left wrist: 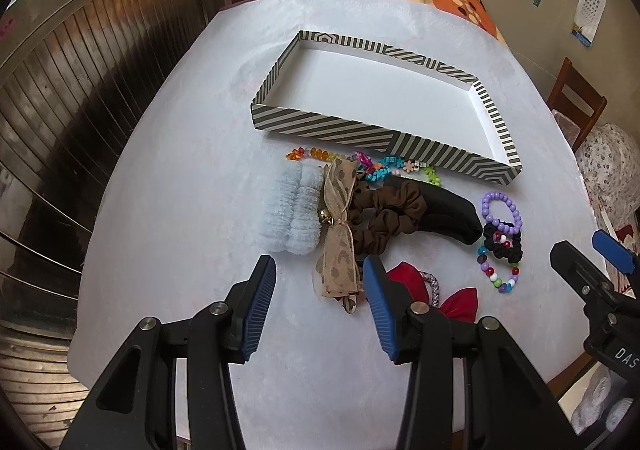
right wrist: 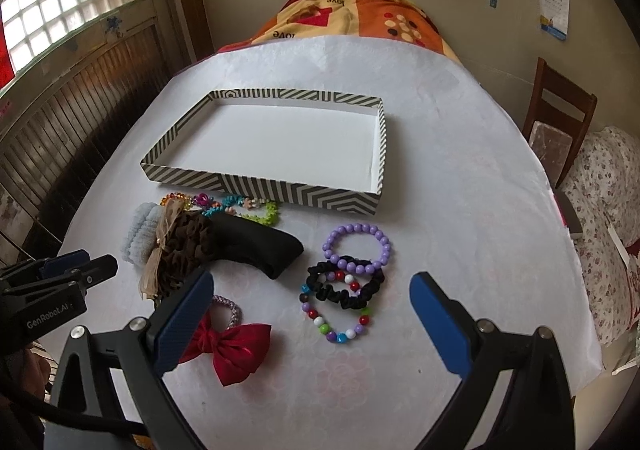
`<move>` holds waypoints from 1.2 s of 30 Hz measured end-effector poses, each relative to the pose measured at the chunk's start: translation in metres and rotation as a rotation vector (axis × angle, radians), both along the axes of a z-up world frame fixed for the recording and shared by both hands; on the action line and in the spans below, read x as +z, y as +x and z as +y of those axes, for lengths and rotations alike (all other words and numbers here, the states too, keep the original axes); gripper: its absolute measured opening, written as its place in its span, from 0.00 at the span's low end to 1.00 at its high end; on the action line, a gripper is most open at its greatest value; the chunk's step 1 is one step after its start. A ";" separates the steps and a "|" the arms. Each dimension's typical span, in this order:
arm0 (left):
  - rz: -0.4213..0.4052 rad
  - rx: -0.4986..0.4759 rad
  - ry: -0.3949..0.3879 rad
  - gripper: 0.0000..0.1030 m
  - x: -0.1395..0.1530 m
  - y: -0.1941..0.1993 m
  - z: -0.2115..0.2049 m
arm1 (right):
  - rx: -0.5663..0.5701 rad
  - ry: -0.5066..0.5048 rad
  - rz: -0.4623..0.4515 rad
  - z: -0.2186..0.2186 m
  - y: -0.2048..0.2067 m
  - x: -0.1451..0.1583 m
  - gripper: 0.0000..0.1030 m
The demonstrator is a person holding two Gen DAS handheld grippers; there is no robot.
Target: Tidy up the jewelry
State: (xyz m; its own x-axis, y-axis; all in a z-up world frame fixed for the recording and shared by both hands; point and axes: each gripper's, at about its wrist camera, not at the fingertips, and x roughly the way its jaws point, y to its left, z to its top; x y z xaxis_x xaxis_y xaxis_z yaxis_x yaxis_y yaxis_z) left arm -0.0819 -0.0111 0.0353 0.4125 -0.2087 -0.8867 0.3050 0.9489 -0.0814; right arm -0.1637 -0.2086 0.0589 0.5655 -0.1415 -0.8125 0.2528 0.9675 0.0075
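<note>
A shallow striped box [left wrist: 320, 125] [right wrist: 256, 185] with a white inside stands empty on the white table. In front of it lie hair ties and bracelets: a pale blue scrunchie [left wrist: 290, 209], a tan ribbon bow [left wrist: 338, 234], a brown scrunchie [left wrist: 384, 217], a black pouch [right wrist: 264, 246], a purple bead bracelet [right wrist: 356, 246], a black scrunchie [right wrist: 344, 286], a multicolour bead bracelet [right wrist: 336, 322] and a red bow [right wrist: 236, 346]. My left gripper [left wrist: 320, 278] is open and empty, just short of the tan bow. My right gripper [right wrist: 312, 290] is open and empty above the bracelets.
Colourful bead strands [right wrist: 236, 205] lie against the box's front wall. A patterned blanket [right wrist: 352, 17] covers the far end of the table. A wooden chair [right wrist: 560, 117] and a floral cushion stand to the right. A dark wooden wall panel [left wrist: 60, 109] runs along the left.
</note>
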 end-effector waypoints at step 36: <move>0.245 0.056 -0.122 0.36 -0.052 0.071 0.033 | 0.014 0.093 0.057 -0.081 0.017 -0.039 0.78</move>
State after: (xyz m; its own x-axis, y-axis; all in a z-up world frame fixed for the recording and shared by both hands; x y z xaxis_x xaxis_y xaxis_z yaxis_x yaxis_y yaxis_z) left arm -0.0114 0.0223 -0.0166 0.2026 -0.3034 -0.9311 0.2099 0.9421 -0.2614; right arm -0.1468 -0.2893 0.0201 0.5193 -0.0566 -0.8527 0.2415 0.9668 0.0829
